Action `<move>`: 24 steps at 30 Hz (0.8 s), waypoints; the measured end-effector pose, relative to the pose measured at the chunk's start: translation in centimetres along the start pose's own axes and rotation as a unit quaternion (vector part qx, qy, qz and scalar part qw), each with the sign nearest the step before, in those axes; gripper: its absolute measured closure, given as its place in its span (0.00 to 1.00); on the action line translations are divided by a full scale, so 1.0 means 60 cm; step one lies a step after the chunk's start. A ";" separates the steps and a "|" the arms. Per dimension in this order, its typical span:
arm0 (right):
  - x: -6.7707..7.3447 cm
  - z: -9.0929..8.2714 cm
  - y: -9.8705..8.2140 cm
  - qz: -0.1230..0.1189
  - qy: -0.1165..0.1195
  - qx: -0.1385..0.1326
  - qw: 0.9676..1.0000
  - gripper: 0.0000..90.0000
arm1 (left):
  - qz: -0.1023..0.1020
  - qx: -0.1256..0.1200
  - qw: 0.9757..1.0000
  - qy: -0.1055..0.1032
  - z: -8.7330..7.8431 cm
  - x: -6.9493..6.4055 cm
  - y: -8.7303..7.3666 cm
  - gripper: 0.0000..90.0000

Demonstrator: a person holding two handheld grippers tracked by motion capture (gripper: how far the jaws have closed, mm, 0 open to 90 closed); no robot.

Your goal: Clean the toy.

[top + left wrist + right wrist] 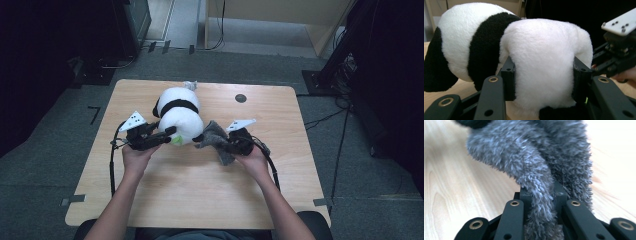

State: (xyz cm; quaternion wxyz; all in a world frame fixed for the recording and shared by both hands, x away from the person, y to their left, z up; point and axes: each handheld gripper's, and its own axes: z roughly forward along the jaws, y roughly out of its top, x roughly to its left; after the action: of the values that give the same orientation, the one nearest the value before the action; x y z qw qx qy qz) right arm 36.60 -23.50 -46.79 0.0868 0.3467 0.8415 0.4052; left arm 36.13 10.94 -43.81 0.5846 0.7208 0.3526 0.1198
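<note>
A black and white panda plush lies on the wooden table, a little behind its middle. My left gripper comes in from the left and is shut on the plush's white rear end; in the left gripper view both pads press into the white fur of the panda, the left gripper clamped round it. A grey fuzzy cloth lies just right of the plush. My right gripper is shut on it, and the grey cloth hangs between the right gripper's jaws.
A dark round mark sits on the table behind the right hand. A small grey tuft shows at the plush's far end. The right gripper appears close by in the left gripper view. Bare wood lies in front of both hands.
</note>
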 end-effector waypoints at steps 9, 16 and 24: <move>-0.050 -0.050 -0.018 0.041 -0.049 -0.029 0.998 0.86 | 0.026 0.009 1.000 0.012 -0.001 0.019 0.000 0.56; -0.087 -0.071 -0.042 0.072 -0.086 -0.039 0.993 0.85 | 0.015 0.010 1.000 0.025 -0.013 0.051 -0.003 0.56; -0.126 -0.076 -0.057 0.091 -0.112 -0.028 0.989 0.84 | -0.008 0.006 0.999 0.040 -0.033 0.081 -0.010 0.56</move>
State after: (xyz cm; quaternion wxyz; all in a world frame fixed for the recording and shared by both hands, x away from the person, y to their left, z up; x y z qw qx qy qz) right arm 38.53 -32.76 -47.34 0.1528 0.4622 0.7798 0.3937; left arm 38.25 15.65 -44.94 0.5662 0.7162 0.3826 0.1417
